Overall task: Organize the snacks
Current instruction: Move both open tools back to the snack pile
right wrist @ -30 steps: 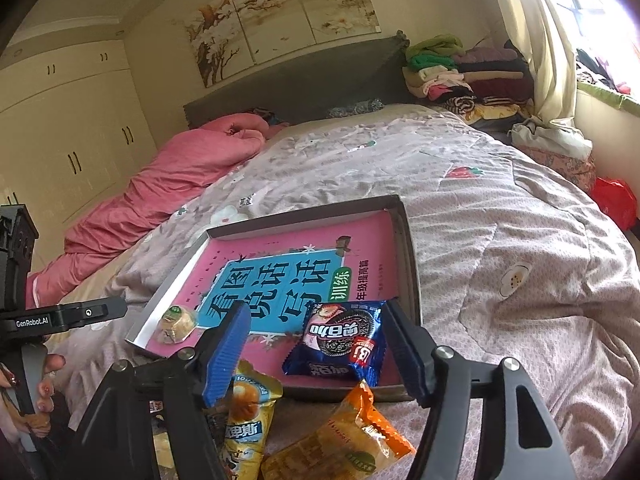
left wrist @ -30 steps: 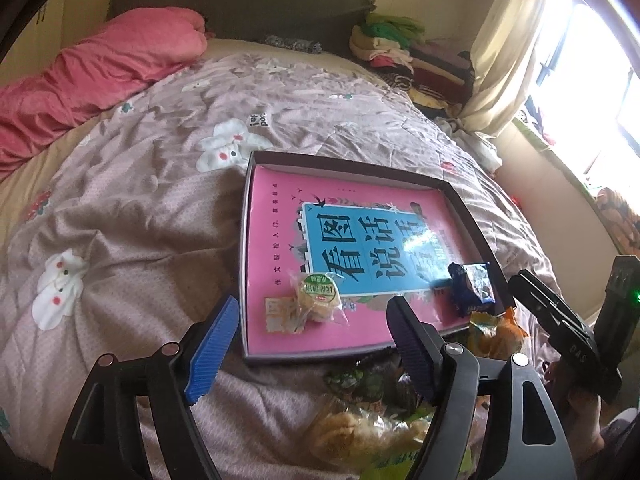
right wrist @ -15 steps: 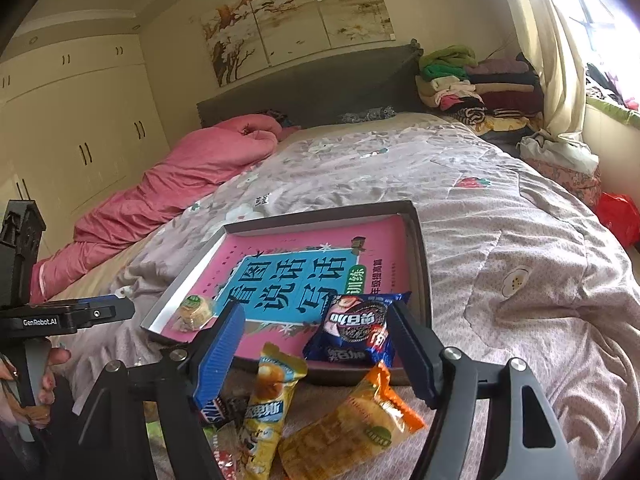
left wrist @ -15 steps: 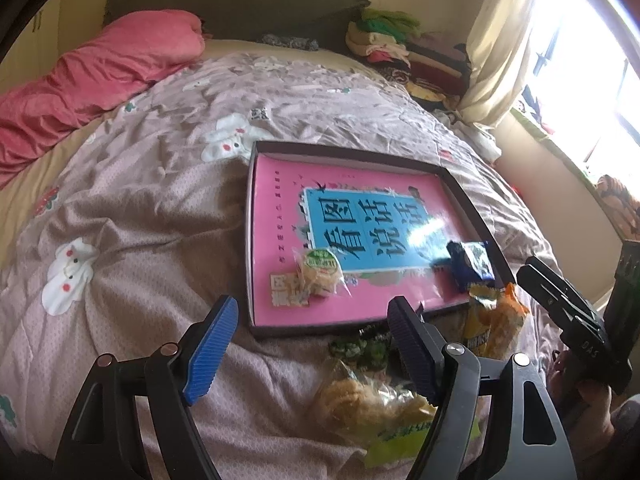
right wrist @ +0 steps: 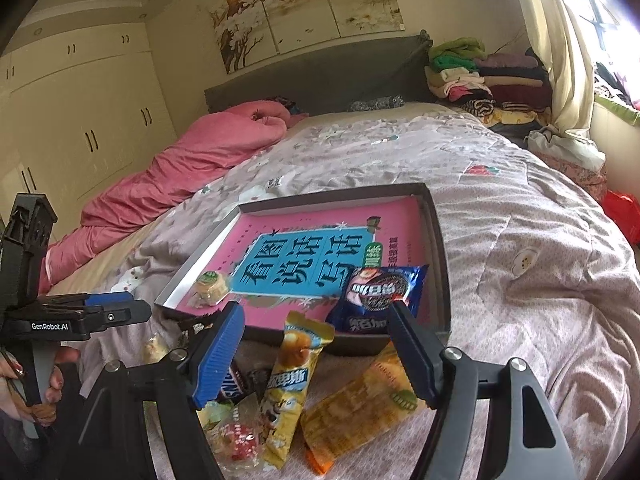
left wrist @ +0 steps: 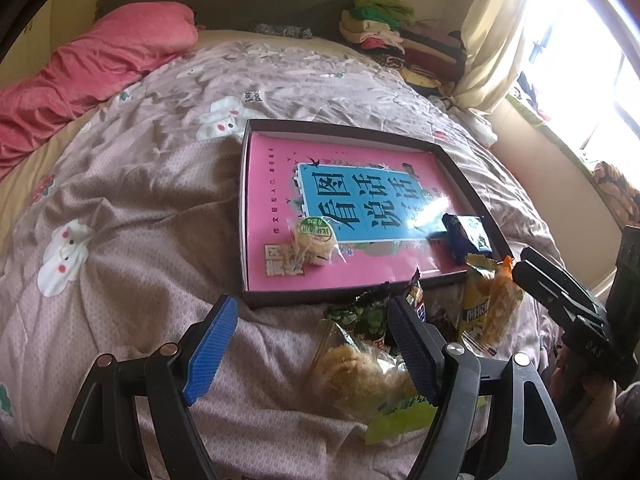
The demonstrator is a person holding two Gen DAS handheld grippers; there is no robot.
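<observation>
A dark shallow tray (left wrist: 360, 290) (right wrist: 438, 232) lined with a pink book lies on the bed. In it are a small round pastry pack (left wrist: 314, 240) (right wrist: 210, 286) and a blue cookie pack (left wrist: 466, 236) (right wrist: 378, 294). Loose snacks lie on the quilt before the tray: a yellow pack (right wrist: 290, 384) (left wrist: 476, 300), an orange pack (right wrist: 356, 406), a Snickers bar (right wrist: 236, 386), a clear pack of fried snack (left wrist: 360, 372) and a green pack (left wrist: 364, 316). My left gripper (left wrist: 310, 344) is open and empty above the quilt. My right gripper (right wrist: 316, 356) is open and empty above the yellow and orange packs.
A pink duvet (left wrist: 92, 64) (right wrist: 180, 172) lies at the bed's far left. Folded clothes (left wrist: 384, 28) (right wrist: 480, 76) are stacked by the headboard. A curtain and window are at the right. The bed edge drops away at the right (right wrist: 592, 280).
Both grippers have pulled back and up from the tray, so more loose snacks show in front of it. Both stay open and empty.
</observation>
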